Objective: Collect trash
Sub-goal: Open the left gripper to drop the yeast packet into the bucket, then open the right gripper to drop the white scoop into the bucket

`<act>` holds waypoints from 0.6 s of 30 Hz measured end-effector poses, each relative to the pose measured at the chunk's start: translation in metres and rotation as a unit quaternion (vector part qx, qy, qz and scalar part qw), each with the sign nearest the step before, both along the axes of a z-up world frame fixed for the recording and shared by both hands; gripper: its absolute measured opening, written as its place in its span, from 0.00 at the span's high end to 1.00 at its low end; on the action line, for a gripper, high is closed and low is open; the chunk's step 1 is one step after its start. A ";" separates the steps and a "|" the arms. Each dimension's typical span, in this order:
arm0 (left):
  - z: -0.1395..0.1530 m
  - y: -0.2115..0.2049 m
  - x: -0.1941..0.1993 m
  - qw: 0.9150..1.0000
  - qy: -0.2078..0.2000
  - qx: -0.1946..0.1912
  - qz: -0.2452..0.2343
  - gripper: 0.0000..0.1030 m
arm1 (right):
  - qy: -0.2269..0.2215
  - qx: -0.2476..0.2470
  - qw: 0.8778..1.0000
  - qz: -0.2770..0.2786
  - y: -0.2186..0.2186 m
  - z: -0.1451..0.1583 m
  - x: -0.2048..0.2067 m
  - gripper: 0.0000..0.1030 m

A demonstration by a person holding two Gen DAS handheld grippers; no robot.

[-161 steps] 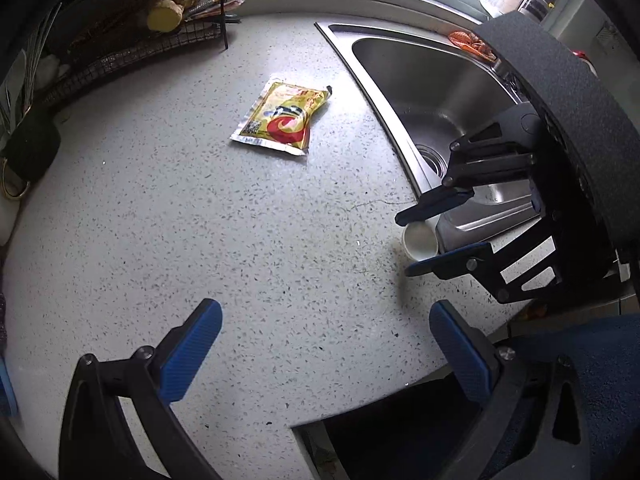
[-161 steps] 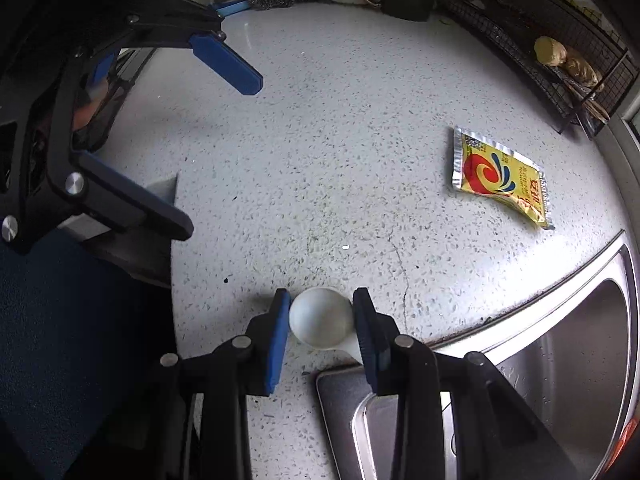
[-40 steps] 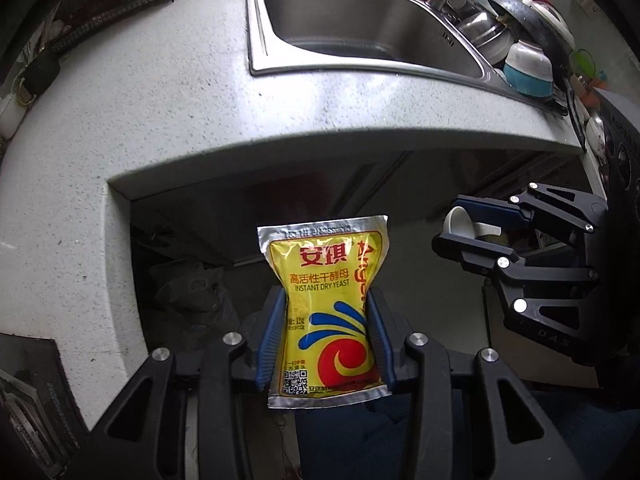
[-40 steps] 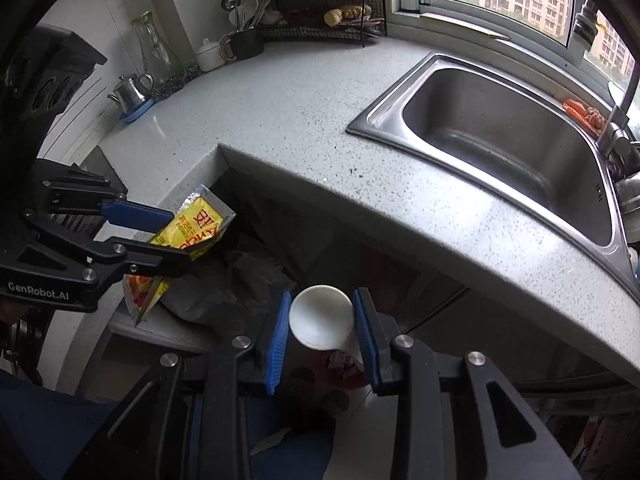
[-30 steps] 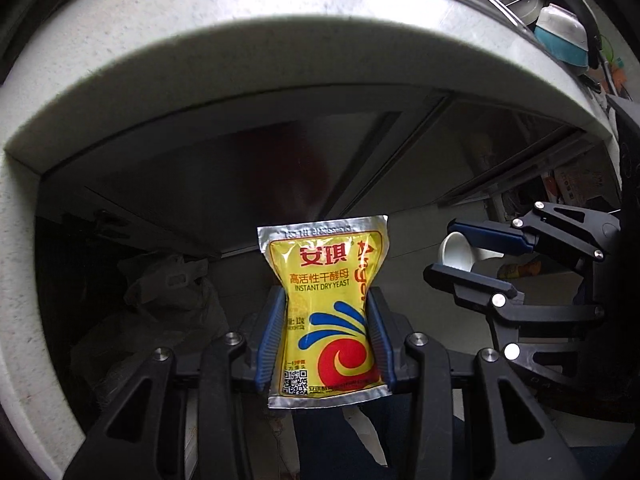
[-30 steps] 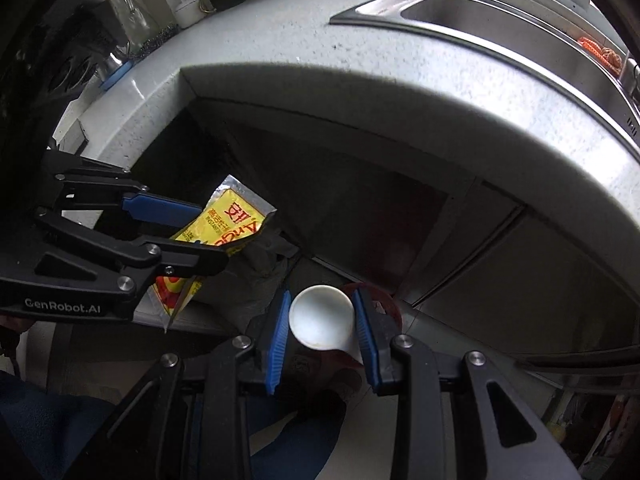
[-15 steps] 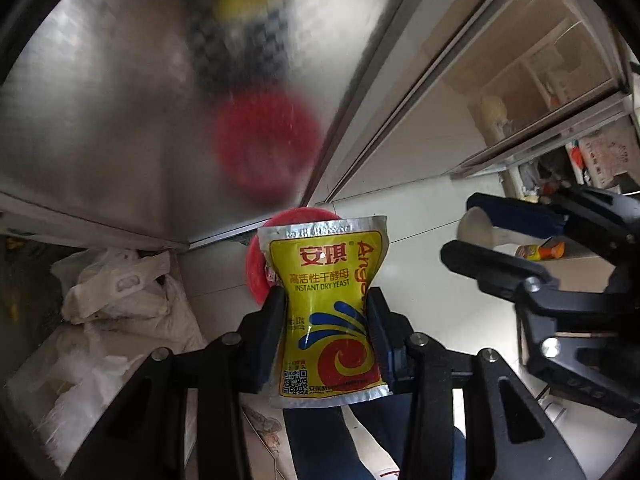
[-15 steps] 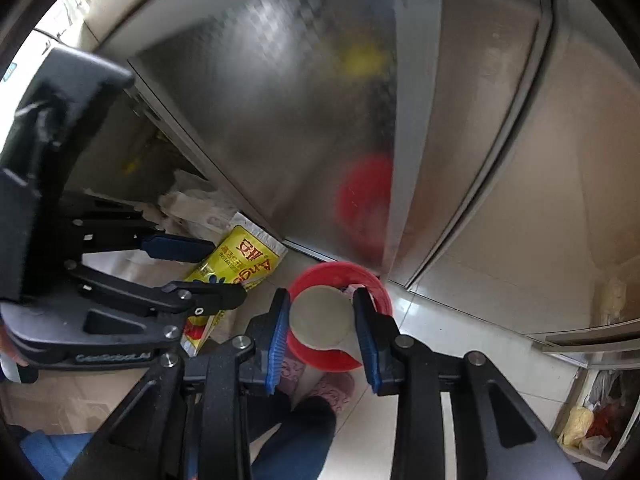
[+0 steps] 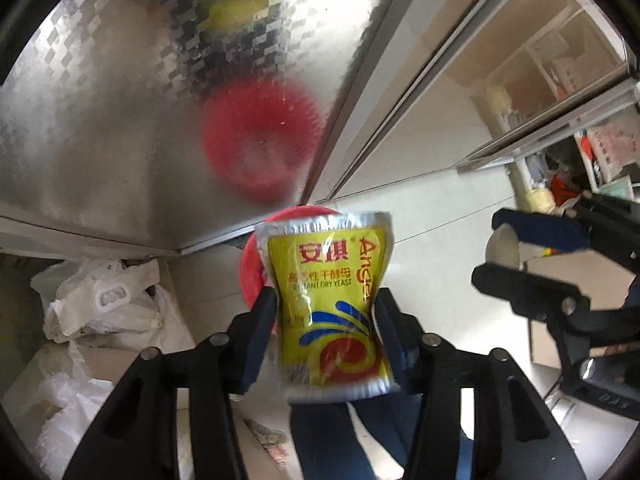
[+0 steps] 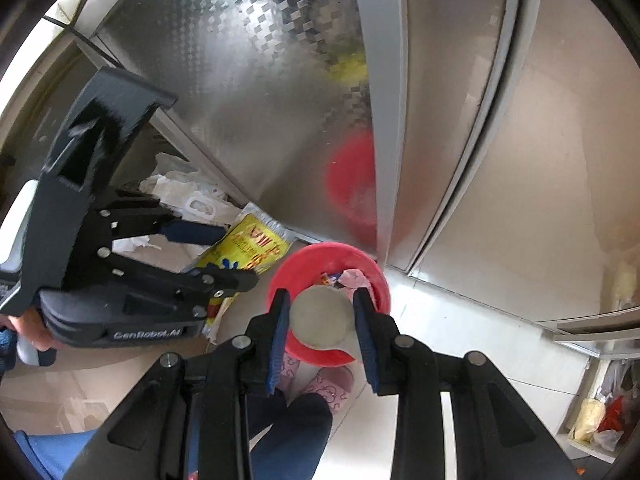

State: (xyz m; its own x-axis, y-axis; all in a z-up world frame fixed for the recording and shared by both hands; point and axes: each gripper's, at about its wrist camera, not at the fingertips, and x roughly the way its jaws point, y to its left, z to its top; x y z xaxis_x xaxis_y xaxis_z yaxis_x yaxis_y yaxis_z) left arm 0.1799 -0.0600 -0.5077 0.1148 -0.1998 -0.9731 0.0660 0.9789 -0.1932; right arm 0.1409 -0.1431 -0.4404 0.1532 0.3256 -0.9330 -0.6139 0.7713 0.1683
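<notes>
My left gripper (image 9: pixel 326 316) is shut on a yellow yeast packet (image 9: pixel 330 300) and holds it upright above the rim of a red bin (image 9: pixel 250 276) on the floor. My right gripper (image 10: pixel 322 312) is shut on a white cup (image 10: pixel 322 317) directly over the red bin (image 10: pixel 362 258), which holds some wrappers. The left gripper (image 10: pixel 224 254) with the packet (image 10: pixel 248 252) shows left of the bin in the right wrist view. The right gripper (image 9: pixel 516 252) with the cup (image 9: pixel 502 246) shows at the right in the left wrist view.
A patterned metal cabinet door (image 10: pixel 248 80) stands behind the bin and mirrors it. White plastic bags (image 9: pixel 104 304) lie on the floor at the left. The person's legs and pink slippers (image 10: pixel 320 380) are below the bin. Shelves with clutter (image 9: pixel 580 160) are at the right.
Both grippers have come down from the counter to floor level and closer to the red bin. The cup is now over the bin. Both grips are unchanged.
</notes>
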 end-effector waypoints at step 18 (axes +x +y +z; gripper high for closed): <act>0.017 0.019 -0.006 1.000 0.013 0.010 0.011 0.29 | 0.002 -0.006 1.000 0.006 -0.004 0.010 -0.004 0.71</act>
State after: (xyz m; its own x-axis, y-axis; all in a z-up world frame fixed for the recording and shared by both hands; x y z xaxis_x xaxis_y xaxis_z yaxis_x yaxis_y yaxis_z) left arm 0.1743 -0.0411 -0.4903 0.0941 -0.1782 -0.9795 0.0407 0.9837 -0.1750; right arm 0.1366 -0.1473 -0.4308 0.1458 0.3154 -0.9377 -0.6219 0.7663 0.1610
